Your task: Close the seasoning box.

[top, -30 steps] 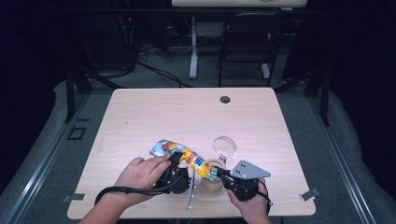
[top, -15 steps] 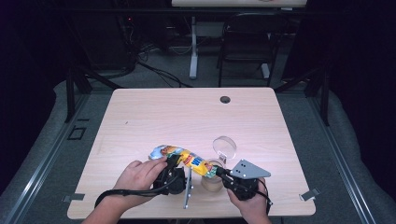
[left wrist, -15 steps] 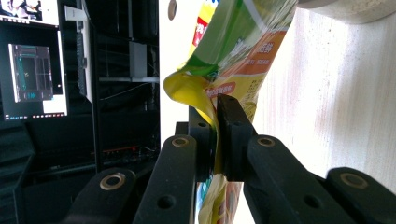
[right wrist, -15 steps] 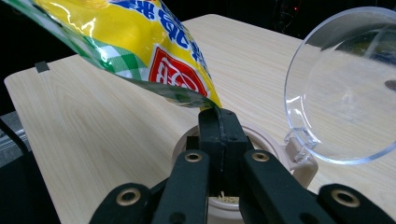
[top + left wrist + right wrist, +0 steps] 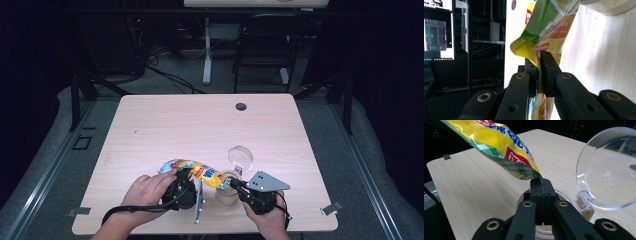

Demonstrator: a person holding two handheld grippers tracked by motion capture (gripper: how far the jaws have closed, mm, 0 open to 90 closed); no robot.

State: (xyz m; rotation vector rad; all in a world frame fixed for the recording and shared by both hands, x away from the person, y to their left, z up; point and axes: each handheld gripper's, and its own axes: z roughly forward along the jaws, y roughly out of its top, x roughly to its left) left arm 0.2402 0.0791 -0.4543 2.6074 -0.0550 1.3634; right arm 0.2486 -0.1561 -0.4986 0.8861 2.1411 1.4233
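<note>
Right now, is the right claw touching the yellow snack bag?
Touching. The right gripper view shows the right claw closed on the lower corner of the yellow snack bag, which sits pinched between its jaws above the beige container.

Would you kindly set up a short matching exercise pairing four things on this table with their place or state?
Things:
1. snack bag
2. clear lid
3. beige container
4. round grommet

Descriptions:
A. set in the table near its far edge
B. hinged open, standing upright
C. pinched at both ends by jaws
D. below the bag's lower corner

Pairs: 1-C, 2-B, 3-D, 4-A
</note>
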